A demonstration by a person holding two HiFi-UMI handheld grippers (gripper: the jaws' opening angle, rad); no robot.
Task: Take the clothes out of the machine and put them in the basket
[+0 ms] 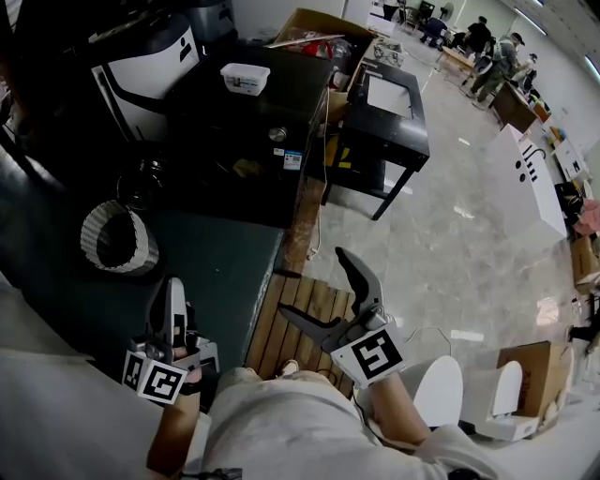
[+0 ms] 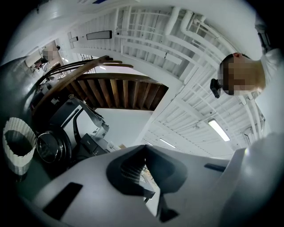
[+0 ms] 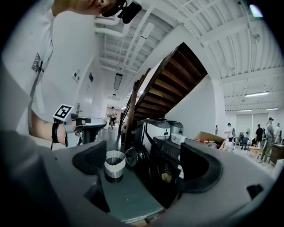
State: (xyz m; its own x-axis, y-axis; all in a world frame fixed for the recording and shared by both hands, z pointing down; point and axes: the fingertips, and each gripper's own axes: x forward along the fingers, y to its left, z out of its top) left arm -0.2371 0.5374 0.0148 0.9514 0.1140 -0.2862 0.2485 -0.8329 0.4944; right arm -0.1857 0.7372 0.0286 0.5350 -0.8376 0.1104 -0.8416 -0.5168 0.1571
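Note:
The black washing machine stands ahead of me with its round door swung open to the left. A yellowish piece of clothing lies inside the drum. A white ribbed basket sits on the dark mat to the left of the machine, and I see nothing in it. My right gripper hovers over the wooden slats, jaws wide open and empty, pointing at the machine from a distance. My left gripper is low at the left, shut and holding nothing. The basket also shows in the left gripper view.
A small white box rests on top of the machine. To its right stands a black table, with a cardboard box behind. A white and black appliance is at the back left. A wooden staircase rises above. People stand far off.

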